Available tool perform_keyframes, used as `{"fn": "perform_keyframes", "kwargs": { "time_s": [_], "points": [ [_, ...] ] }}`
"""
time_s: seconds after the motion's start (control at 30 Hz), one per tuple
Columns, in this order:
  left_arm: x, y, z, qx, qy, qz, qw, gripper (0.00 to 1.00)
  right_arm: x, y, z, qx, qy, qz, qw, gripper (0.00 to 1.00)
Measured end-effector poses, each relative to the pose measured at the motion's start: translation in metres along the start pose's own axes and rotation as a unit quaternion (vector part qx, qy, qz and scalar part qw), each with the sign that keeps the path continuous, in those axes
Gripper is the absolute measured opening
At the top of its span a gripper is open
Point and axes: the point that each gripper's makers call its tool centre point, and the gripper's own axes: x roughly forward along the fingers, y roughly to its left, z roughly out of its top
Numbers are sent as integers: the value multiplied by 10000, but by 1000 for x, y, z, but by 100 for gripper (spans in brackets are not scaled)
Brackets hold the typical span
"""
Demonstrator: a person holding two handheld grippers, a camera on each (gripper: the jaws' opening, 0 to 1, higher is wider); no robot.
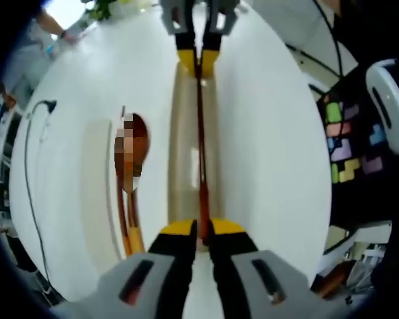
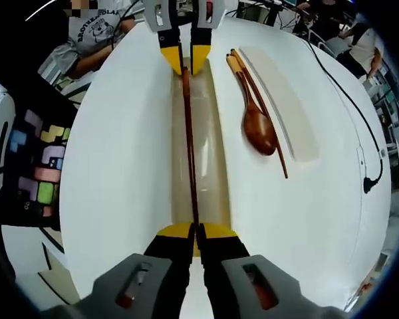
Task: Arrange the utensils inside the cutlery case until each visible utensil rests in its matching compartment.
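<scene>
Both tongs clamp one chopstick (image 2: pixel 190 146) by its ends over the case tray (image 2: pixel 216 166) at frame centre: left gripper (image 1: pixel 202 229), right gripper (image 2: pixel 194 232). Placing step; next lower, release. Spoon (image 2: pixel 258 126) and second chopstick (image 2: pixel 269 123) upper right

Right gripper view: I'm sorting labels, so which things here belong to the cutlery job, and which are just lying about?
Job:
cutlery case
chopstick, held at both ends
wooden spoon
second chopstick
right gripper
left gripper

Lying about:
black cable
coloured block puzzle
</scene>
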Motion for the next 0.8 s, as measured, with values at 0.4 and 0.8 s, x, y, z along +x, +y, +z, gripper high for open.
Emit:
{"fn": "perform_keyframes", "kwargs": {
  "time_s": [0.4,0.8],
  "points": [
    [-35,11,-9,-262,-704,327,9966,7,-18,-6,-4,-88,-188,-188,9996,6],
    [-61,28,-39,-420,-771,1003,9911,7,-52,-22,22,-408,-854,-677,9932,5]
  ]
}}
